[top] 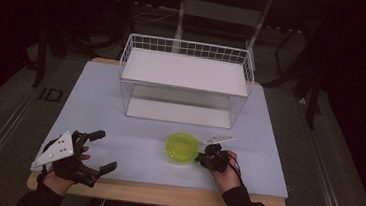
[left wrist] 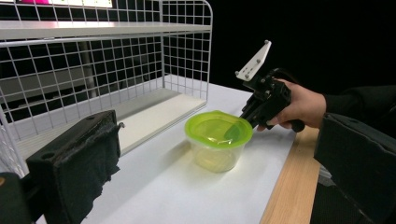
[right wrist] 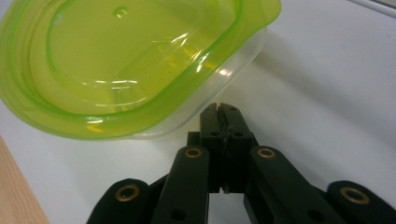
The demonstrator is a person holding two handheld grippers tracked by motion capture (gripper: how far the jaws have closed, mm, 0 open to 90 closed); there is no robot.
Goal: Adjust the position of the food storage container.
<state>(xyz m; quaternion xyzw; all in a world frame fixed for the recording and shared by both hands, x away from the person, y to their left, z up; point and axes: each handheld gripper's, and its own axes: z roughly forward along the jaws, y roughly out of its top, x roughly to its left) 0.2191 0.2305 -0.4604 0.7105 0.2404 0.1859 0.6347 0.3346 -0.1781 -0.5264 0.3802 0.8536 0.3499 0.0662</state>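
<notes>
Right claw (right wrist: 223, 109): both black jaws pressed flat together, nothing between them, tips just below the rim of the round clear plastic container with a translucent lime-green lid (right wrist: 126, 60). From the right gripper view I cannot tell whether the tips touch the tub wall or stop just short. In the high view the right claw (top: 200, 158) sits at the container's (top: 182, 147) right edge, the hand gripping the handle behind it. In the left gripper view the same claw (left wrist: 246, 120) points down-left at the lid rim, its grey three-cornered plate tilted up above it.

Left claw (top: 101, 150): jaws spread wide, empty, resting near the front-left corner, well apart from the container. Its two black padded jaws frame the left gripper view, with the container (left wrist: 218, 139) upright between them farther off, lid on.

Container stands on the pale blue-white tabletop (top: 120, 112), front centre-right, near the light wooden front edge (top: 163, 195). Behind it, apart from it, a white wire-mesh two-level shelf rack (top: 185, 80) with flat white boards top and bottom, both boards bare. Room is dark; grey floor around, dark furniture legs at the back.
</notes>
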